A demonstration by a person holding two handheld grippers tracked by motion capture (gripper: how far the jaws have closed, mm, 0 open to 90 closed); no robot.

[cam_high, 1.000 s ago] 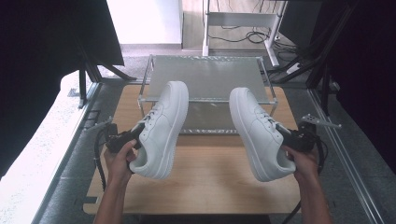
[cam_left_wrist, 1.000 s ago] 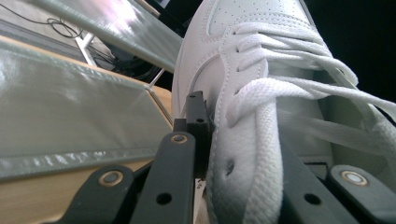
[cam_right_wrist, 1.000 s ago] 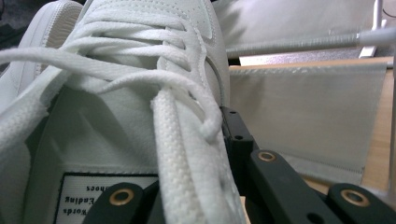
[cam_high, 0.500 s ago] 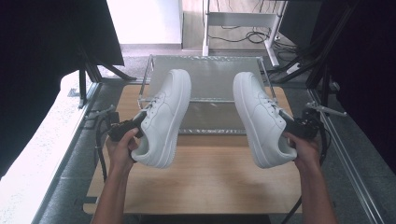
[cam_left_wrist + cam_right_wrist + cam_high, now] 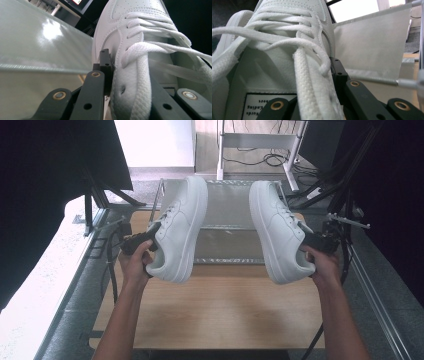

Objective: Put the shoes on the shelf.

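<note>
Two white sneakers are held up in the air above the far half of the wooden bench, one in each set of tongs, toes pointing toward the far edge and soles turned inward toward each other. The left sneaker hangs over the left side of the bench, its toe reaching above the grey mesh rack that stands at the far edge. The right sneaker hangs over the right side, well apart from the left one, with its heel nearer the person.

The left tongs are clamped on the left sneaker's side wall beside the eyelets. In the left gripper view the outer black jaw presses against the outside of the upper while the other sits inside the shoe, under the white laces. The person's left hand wraps the tool body.

The right tongs grip the right sneaker in the same way. In the right gripper view one jaw lies against the outside of the collar wall and the other inside, next to the tongue label. The right hand holds that tool near the bench's right edge, with a black cable trailing beside it.
</note>
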